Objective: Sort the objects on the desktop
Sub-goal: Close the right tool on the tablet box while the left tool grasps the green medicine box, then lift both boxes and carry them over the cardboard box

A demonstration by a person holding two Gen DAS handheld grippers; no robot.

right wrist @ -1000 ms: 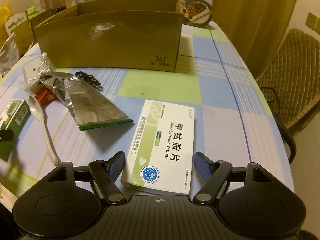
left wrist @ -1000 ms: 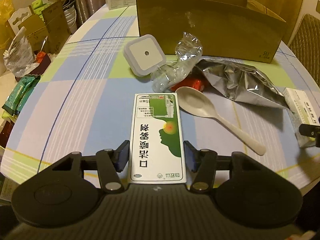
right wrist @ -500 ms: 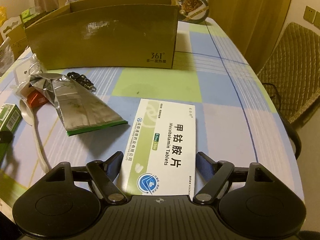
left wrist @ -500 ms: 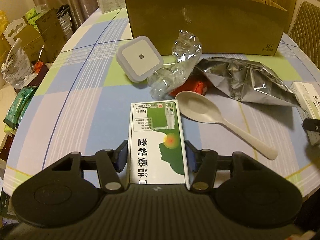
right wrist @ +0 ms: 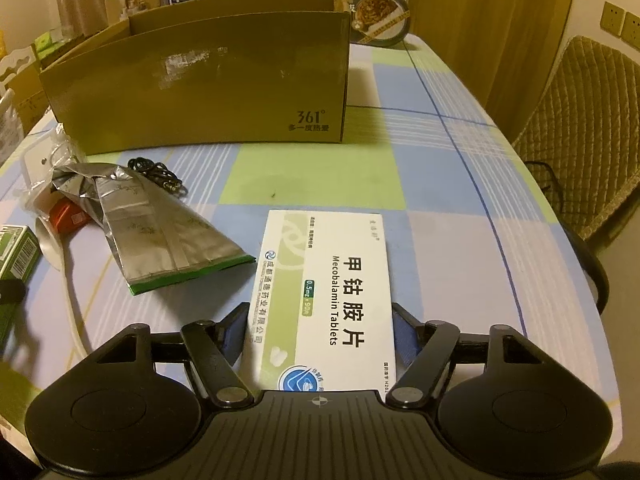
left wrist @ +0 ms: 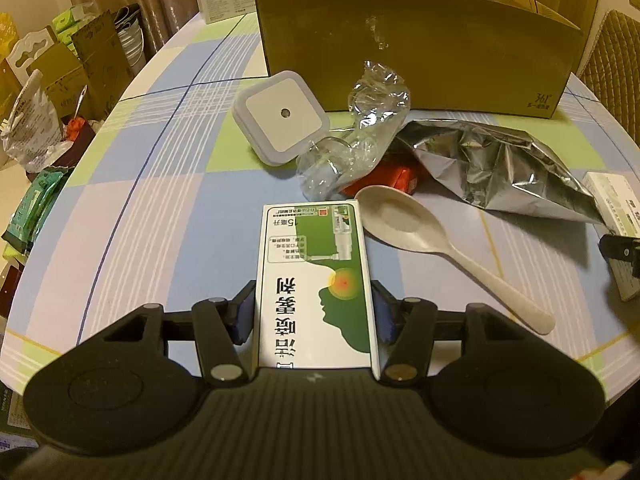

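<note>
A green-and-white medicine box [left wrist: 316, 280] lies lengthwise between the pads of my left gripper [left wrist: 314, 300], which press on its long sides. A white tablet box [right wrist: 324, 292] sits between the fingers of my right gripper [right wrist: 320, 316]; the jaws are closing and the pads meet its long edges. Both boxes rest on the checked tablecloth [right wrist: 420, 184]. Ahead stands an open cardboard box [left wrist: 416, 52]. The right gripper's fingertip [left wrist: 618, 248] shows at the far right of the left wrist view.
Between the two boxes lie a cream spoon [left wrist: 432, 248], a silver foil bag [left wrist: 500, 164], crumpled clear plastic [left wrist: 360, 136], a red packet [left wrist: 396, 174], a white square night light [left wrist: 282, 116] and a black cable [right wrist: 158, 174]. A chair [right wrist: 584, 148] stands beyond the table's right edge.
Both boxes now reach deeper between the jaws, their near ends hidden under the gripper bodies. The right jaws have narrowed onto the white box. The left jaws keep their width.
</note>
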